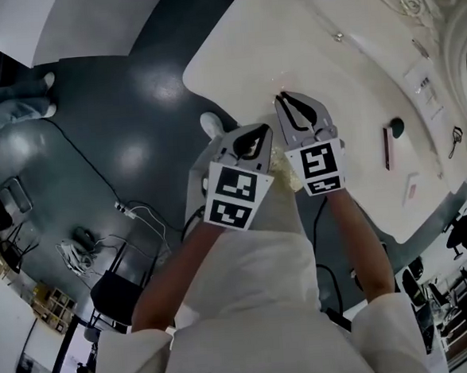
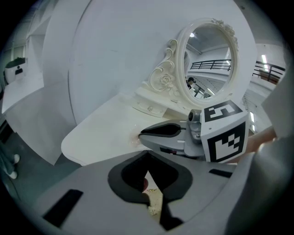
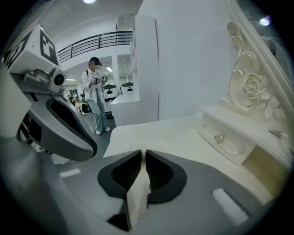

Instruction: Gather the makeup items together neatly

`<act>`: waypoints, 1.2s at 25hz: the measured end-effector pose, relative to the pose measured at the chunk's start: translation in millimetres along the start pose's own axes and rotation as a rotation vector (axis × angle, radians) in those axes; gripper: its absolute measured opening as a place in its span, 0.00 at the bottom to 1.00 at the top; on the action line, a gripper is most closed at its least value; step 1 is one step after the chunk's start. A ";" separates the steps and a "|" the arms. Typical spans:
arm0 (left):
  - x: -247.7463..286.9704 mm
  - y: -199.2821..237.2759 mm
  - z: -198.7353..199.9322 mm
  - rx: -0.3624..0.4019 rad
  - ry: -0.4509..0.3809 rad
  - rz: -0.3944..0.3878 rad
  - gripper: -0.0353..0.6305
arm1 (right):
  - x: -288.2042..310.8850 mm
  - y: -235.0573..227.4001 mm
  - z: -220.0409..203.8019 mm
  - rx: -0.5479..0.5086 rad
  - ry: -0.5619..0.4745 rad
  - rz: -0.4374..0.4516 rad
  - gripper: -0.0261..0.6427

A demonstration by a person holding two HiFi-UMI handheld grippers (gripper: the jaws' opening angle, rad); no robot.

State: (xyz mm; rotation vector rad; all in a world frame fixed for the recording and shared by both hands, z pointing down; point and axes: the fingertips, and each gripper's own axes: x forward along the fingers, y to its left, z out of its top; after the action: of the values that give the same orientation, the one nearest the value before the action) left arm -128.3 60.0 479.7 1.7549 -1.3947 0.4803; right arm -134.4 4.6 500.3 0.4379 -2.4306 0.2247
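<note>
Our left claw and right claw are closed, empty, over the cream bench; its crystal-knobbed drawer is shut.

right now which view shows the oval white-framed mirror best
The left gripper view: nearly the whole ornate white-framed oval mirror shows, glass included. The head view catches only carved frame at its right edge; the right gripper view only its rose scrollwork.
</note>
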 end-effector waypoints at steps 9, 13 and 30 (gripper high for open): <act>0.3 -1.3 -0.9 0.004 0.004 -0.010 0.05 | 10.4 -0.8 -7.4 0.008 0.015 -0.015 0.10; 0.4 -0.9 -2.2 0.010 0.007 -0.013 0.05 | 12.5 1.4 -8.0 0.011 0.012 -0.017 0.11; -9.7 1.8 -9.4 0.021 0.006 -0.009 0.05 | -2.4 1.9 -10.7 0.066 0.002 -0.034 0.15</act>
State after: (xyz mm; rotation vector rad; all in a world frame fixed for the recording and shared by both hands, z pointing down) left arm -131.2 73.3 478.8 1.7745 -1.3822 0.4969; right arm -127.2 9.8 507.0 0.5079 -2.4173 0.2917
